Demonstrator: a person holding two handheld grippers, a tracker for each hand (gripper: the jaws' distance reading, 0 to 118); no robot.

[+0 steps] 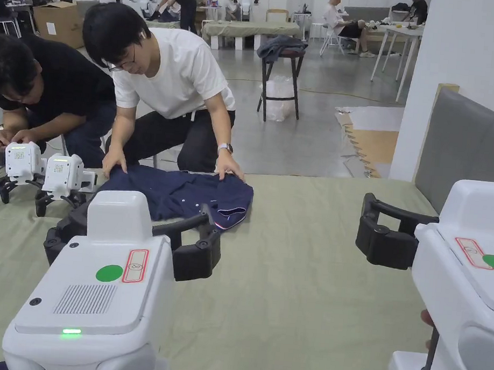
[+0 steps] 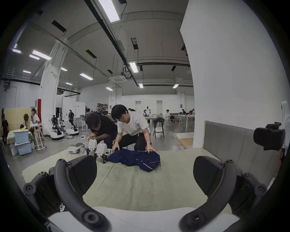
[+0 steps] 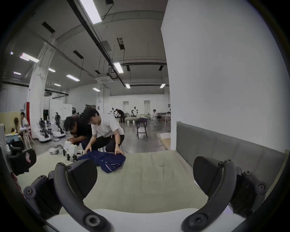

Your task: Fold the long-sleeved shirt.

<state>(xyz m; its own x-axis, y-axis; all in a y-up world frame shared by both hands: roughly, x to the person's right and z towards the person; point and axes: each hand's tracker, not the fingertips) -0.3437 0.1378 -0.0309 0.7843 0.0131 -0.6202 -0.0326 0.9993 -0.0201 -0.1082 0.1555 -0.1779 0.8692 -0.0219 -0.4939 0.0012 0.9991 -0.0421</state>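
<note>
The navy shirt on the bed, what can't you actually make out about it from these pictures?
- Navy shirt: its near left part, head view, is covered by the left gripper.
- Sleeves: bunched fabric in every view, so their lie cannot be told.
- Far edge: a person's hands press on it.
- Left end, right gripper view: behind that gripper's own jaw.
- Right gripper: body cut off by the head view's edge.

Left tool [image 2: 145, 177] jaws wide apart over green sheet [image 2: 133, 185]; navy shirt [image 2: 135, 158] beyond, person's hands [image 2: 151, 150] on it.
</note>
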